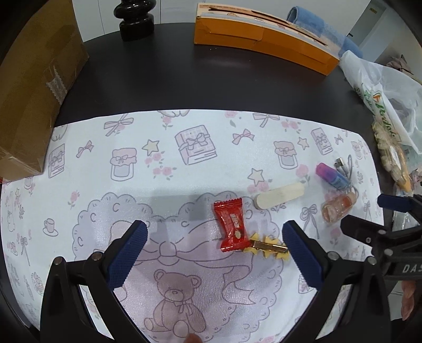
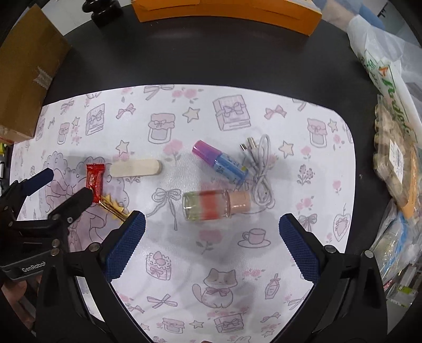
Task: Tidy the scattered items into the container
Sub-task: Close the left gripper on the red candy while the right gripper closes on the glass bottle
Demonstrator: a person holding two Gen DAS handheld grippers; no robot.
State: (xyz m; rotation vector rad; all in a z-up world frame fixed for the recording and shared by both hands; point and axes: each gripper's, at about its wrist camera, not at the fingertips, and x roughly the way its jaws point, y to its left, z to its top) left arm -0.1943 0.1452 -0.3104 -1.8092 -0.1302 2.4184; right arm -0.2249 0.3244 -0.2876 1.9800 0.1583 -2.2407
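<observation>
A red candy wrapper [image 1: 232, 226] lies on the patterned mat, overlapping a gold hair clip with yellow stars [image 1: 266, 247]. My left gripper [image 1: 215, 253] hovers open just in front of them, nothing between its fingers. To the right lie a pale wooden stick [image 1: 279, 195], a purple-and-blue tube [image 2: 220, 161], a white cable [image 2: 259, 171] and a small glass bottle with a peach cap [image 2: 216, 207]. My right gripper [image 2: 212, 245] is open just short of the bottle. The candy [image 2: 94, 179] and stick [image 2: 135, 167] also show in the right wrist view, beside the left gripper.
A brown cardboard box [image 1: 34, 89] stands at the left, an orange carton [image 1: 263, 39] at the back, and a black turned post [image 1: 135, 18] beside it. A white plastic bag [image 1: 382, 89] and packaged goods [image 2: 395, 163] crowd the right edge. The mat [image 1: 184, 163] covers a dark table.
</observation>
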